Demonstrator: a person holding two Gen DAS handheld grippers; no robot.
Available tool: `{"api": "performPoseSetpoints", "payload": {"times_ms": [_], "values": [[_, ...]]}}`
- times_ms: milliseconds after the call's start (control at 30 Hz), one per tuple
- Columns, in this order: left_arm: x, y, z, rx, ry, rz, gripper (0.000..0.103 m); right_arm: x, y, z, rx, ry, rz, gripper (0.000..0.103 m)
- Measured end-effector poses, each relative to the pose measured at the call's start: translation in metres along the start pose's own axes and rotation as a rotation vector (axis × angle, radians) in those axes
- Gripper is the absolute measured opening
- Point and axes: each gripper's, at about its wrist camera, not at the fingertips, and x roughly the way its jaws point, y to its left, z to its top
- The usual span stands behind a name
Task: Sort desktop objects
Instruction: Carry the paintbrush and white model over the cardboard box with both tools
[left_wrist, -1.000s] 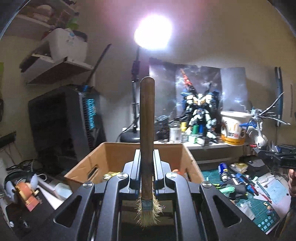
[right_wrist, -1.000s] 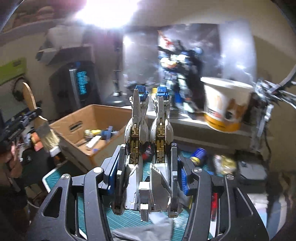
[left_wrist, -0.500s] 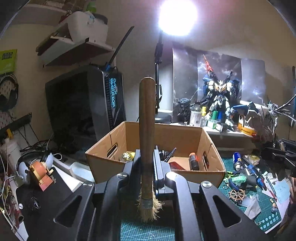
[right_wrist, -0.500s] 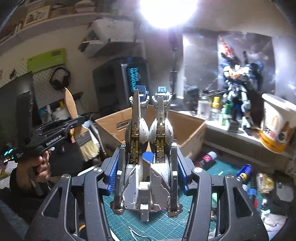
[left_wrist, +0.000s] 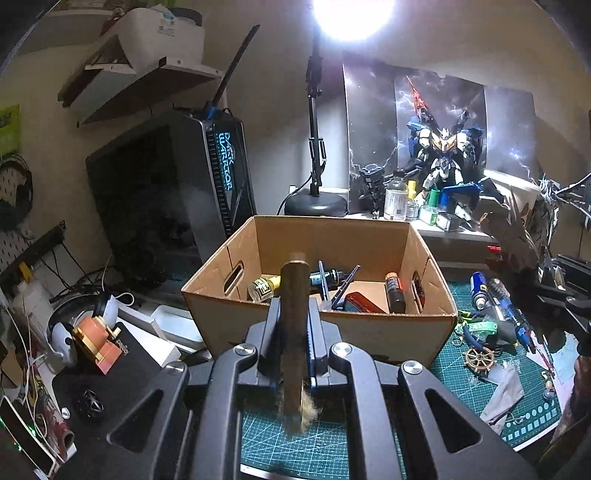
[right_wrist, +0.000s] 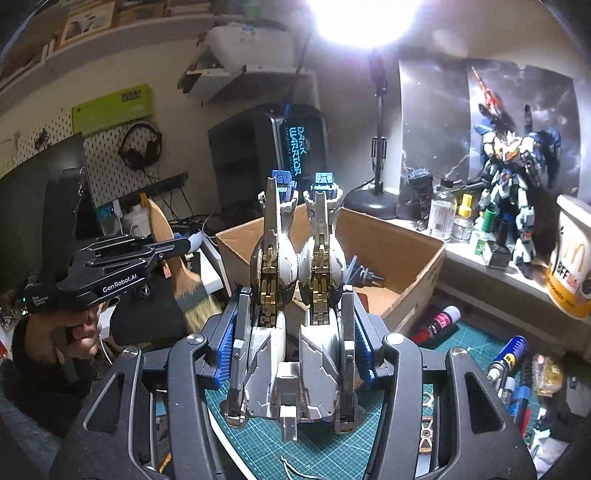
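- vs 1 s back, left wrist view: the cardboard box (left_wrist: 321, 295) now sits mid-frame with its inside showing; before, only its rim and far wall showed. Lamp glare has shifted from top centre-left to top centre-right.
- Left gripper (left_wrist: 293, 317): jaws clamped on the paintbrush (left_wrist: 294, 332), same grip as before. Wooden handle points up-frame over the box's near wall, bristles at bottom centre over the green cutting mat (left_wrist: 295, 443). The handle reads shorter now and its tip is blurred.
- Right gripper (right_wrist: 291, 332): jaws clamped on the grey-white model kit legs (right_wrist: 295, 314), unchanged. Blue feet point up-frame, gold inner frame showing.
- Right wrist view has swung: the box (right_wrist: 406, 266) is now behind and right of the legs, not lower left. The left gripper (right_wrist: 173, 245) and the person's hand (right_wrist: 79, 328) now sit larger at mid-left, with the brush (right_wrist: 184, 273) hanging below the fingers.
- In the box: a yellow-capped jar (left_wrist: 263, 290), a dark spray can (left_wrist: 393, 291), a red item and dark tools.
- Around: PC tower (left_wrist: 177, 192) behind the box at upper left, robot figure (left_wrist: 441, 155) on the shelf at right, ship's-wheel charm (left_wrist: 479, 357) and pens on the mat at right.
- In the way: the legs hide most of the box's inside in the right view.
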Motion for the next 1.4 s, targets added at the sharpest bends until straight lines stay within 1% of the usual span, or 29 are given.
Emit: {"api": "performPoseSetpoints", "payload": {"times_ms": [133,167,267,300,433,533,633,767,867,1033,1133,1233,1400], "values": [[0.019,0.001,0.007,-0.01,-0.012,-0.019,0.01,0.007,-0.002,0.01,0.001,0.003,0.009,0.049],[0.026,0.001,0.008,-0.02,-0.005,-0.031,0.01,0.01,-0.003,0.012,0.002,0.006,0.009,0.049],[0.031,0.0,0.013,-0.029,-0.023,-0.033,0.01,0.015,-0.004,0.018,-0.006,0.006,0.015,0.049],[0.029,-0.002,0.016,-0.019,-0.039,-0.014,0.01,0.016,-0.004,0.02,-0.01,0.005,0.017,0.049],[0.019,-0.002,0.031,-0.016,-0.087,-0.003,0.01,0.021,-0.006,0.029,-0.019,0.003,0.019,0.049],[0.011,0.002,0.044,-0.021,-0.125,0.019,0.01,0.024,-0.006,0.038,-0.031,-0.001,0.017,0.049],[0.005,0.005,0.054,-0.023,-0.153,0.031,0.01,0.024,-0.003,0.048,-0.048,-0.013,0.016,0.049],[0.001,0.007,0.065,-0.024,-0.173,0.04,0.01,0.025,0.002,0.06,-0.066,-0.022,0.006,0.049],[0.003,0.006,0.07,-0.016,-0.17,0.042,0.01,0.027,0.005,0.067,-0.078,-0.023,-0.005,0.049],[0.013,0.004,0.08,0.019,-0.141,0.046,0.01,0.034,0.007,0.08,-0.104,-0.015,-0.018,0.049],[0.018,0.008,0.089,0.028,-0.127,0.039,0.01,0.039,0.004,0.086,-0.112,-0.002,-0.035,0.049],[0.023,0.01,0.102,0.037,-0.129,0.049,0.01,0.043,0.001,0.094,-0.117,0.001,-0.039,0.049],[0.038,0.013,0.123,0.041,-0.1,0.02,0.01,0.055,-0.006,0.109,-0.116,0.018,-0.045,0.049]]}}
